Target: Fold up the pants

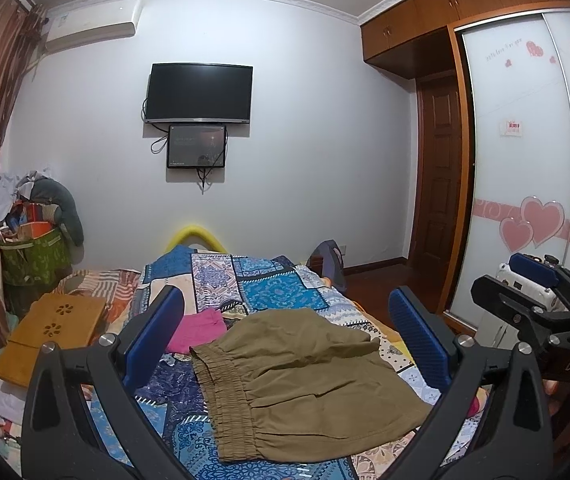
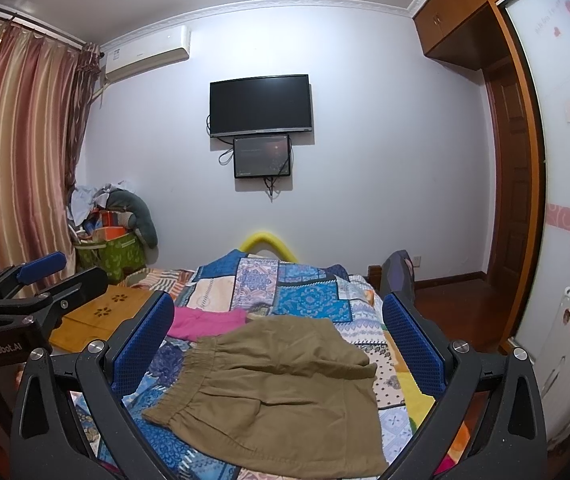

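here, held level above the near end of the bed (image 1: 285, 276), both tools aimed at the far wall. left gripper (image 1: 285, 332) spread wide, blue pads (image 1: 157, 336) apart with nothing between them, hovering clear of the cloth. right gripper (image 2: 281, 340) likewise released, jaws wide and empty, raised off the bedding. seen side-on at the right edge of the left view and at the left edge of the right view, each other's black frames, so side by side and near each other.

folded in a rough half on the patchwork quilt (image 2: 309, 296), olive pants (image 1: 305, 380), elastic waistband turned to the near left, lying flat in the middle between the two sets of fingers. just beyond, touching the far left edge, a pink garment (image 2: 209, 322). further left, a wooden lap tray (image 1: 53, 332) on the bed.

readable: "genrobot.ai" in grey on the left tool's body in the right view; "das" on the right tool's body in the left view. on the far wall, a dark tv (image 1: 200, 94) over a smaller screen (image 2: 261, 156); lettering on the wardrobe door (image 1: 525, 160) beside pink hearts too blurred to read.
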### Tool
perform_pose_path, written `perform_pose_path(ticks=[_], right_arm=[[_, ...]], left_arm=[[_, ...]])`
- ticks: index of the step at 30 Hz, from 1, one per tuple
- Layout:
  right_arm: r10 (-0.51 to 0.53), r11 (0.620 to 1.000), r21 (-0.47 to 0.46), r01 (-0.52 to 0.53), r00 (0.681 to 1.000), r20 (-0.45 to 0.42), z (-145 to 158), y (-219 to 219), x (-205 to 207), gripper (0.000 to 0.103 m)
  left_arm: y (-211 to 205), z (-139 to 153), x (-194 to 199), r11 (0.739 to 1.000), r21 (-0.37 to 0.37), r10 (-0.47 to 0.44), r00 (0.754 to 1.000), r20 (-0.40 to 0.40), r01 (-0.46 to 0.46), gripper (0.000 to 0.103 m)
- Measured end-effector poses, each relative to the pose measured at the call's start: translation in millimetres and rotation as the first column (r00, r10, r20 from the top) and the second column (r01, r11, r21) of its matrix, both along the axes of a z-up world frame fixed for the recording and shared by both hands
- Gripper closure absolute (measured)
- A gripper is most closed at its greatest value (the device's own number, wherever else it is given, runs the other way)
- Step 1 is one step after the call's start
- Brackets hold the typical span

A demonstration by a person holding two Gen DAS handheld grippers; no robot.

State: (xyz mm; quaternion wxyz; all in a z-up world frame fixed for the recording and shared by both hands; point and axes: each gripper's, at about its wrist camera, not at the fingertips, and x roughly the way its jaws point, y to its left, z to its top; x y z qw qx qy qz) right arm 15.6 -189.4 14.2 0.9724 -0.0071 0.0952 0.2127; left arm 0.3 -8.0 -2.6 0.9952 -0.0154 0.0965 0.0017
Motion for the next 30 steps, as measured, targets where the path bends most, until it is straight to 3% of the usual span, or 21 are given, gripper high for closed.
perform_pose_path(ticks=[30], right_arm=[[-0.002,1.000,-0.007,0.002,1.000,-0.008,-3.0,0.9,2.0,0.000]], left_arm=[[-0.5,-2.4,5.0,1.000,0.007,0.000,1.000,-0.007,0.000,0.000]])
